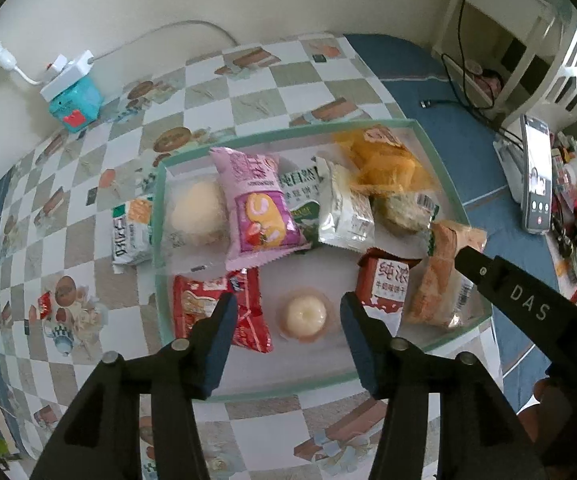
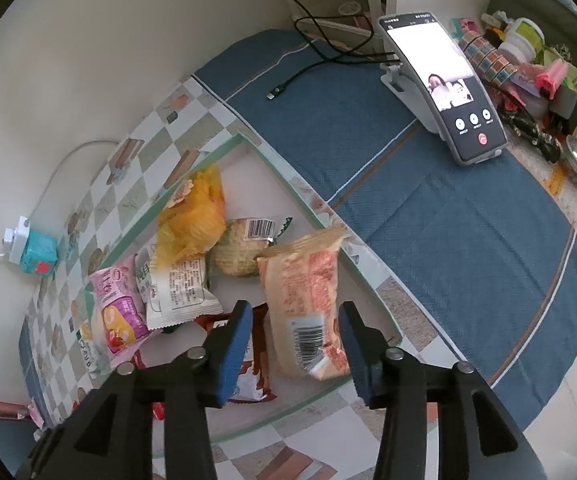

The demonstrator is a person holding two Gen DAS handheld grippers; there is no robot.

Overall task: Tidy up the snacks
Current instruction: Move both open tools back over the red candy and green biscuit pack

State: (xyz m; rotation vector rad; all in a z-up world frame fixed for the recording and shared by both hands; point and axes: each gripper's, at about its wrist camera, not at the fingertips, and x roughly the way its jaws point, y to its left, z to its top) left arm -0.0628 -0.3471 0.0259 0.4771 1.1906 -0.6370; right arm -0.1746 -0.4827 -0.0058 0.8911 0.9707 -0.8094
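We can't see the full tray (image 1: 440, 148) in either wrist view: our own gripper bodies cover its near edge, and in the right wrist view the left corner runs out behind the snacks. The tray is shallow, pale inside with a mint-green rim, sitting on a checkered tablecloth (image 1: 88, 184) next to a blue cloth (image 2: 468, 240)

Snacks are mostly piled in it, overlapping, so several packets only show in part. A green and white packet (image 1: 302, 184) is half buried under the pink packet (image 1: 258, 204) and a white packet (image 1: 346, 216). The yellow bag (image 1: 384, 156) is blurry, print unreadable. A round cake in clear wrap (image 1: 198, 214) is washed out. One white and green packet (image 1: 130, 232) lies outside, touching the tray's left wall

Our left gripper (image 1: 288, 320) has its jaws spread, with a small round jelly cup (image 1: 305, 314) lying on the tray floor between them, pads not touching it. A red packet (image 1: 224, 304) is partly hidden behind the left finger, and a dark red packet with white lettering (image 1: 384, 284) behind the right one

Our right gripper (image 2: 296, 328) is also parted, straddling a long orange packet (image 2: 308, 304) with a barcode; we see gaps on both sides, so no pinch. It leans on the tray's right rim

A phone on a stand (image 2: 444, 84) shows a call screen; the clutter behind it is too jumbled to name
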